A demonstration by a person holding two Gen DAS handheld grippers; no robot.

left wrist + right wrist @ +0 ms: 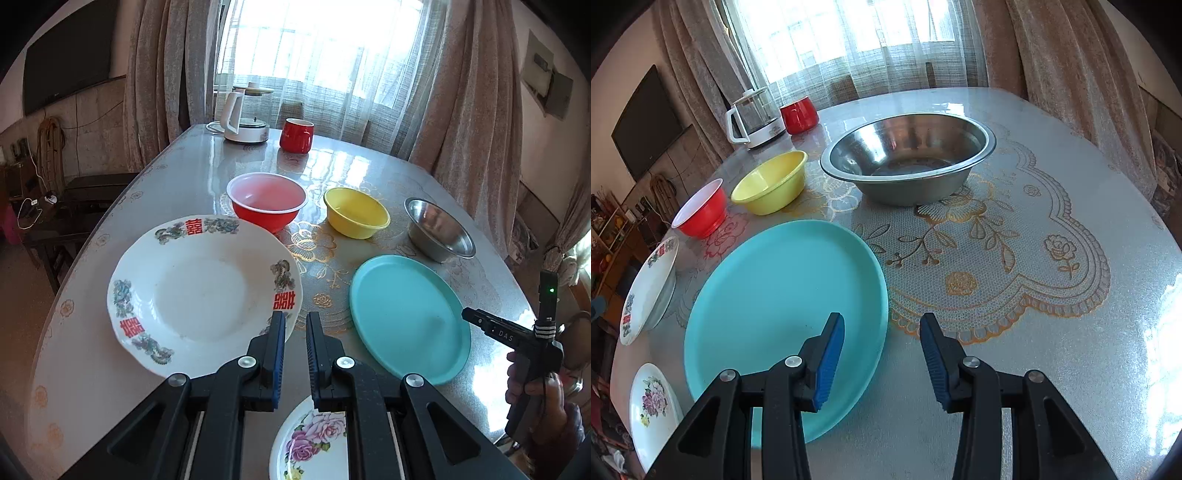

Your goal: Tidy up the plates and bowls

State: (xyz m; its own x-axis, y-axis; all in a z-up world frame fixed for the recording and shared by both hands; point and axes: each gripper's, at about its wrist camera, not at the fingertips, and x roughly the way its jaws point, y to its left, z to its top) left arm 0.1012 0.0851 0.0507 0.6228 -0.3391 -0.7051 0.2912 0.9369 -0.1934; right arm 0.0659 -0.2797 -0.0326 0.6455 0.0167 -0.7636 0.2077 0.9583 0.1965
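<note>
A white dragon-pattern plate (199,291) lies at the left of the table, also in the right wrist view (650,291). A teal plate (406,314) (783,314) lies to its right. A small rose-pattern plate (314,443) (652,406) lies at the near edge. Behind stand a red bowl (266,201) (701,212), a yellow bowl (356,212) (770,182) and a steel bowl (439,229) (908,162). My left gripper (295,321) is open a little and empty, above the gap between the two big plates. My right gripper (882,325) is open and empty over the teal plate's right rim; it also shows in the left wrist view (469,314).
A white kettle (243,114) (753,118) and a red mug (296,135) (799,115) stand at the far end of the table by the curtained window. The table (1052,332) has a patterned glossy cover. A chair (74,206) stands off the left edge.
</note>
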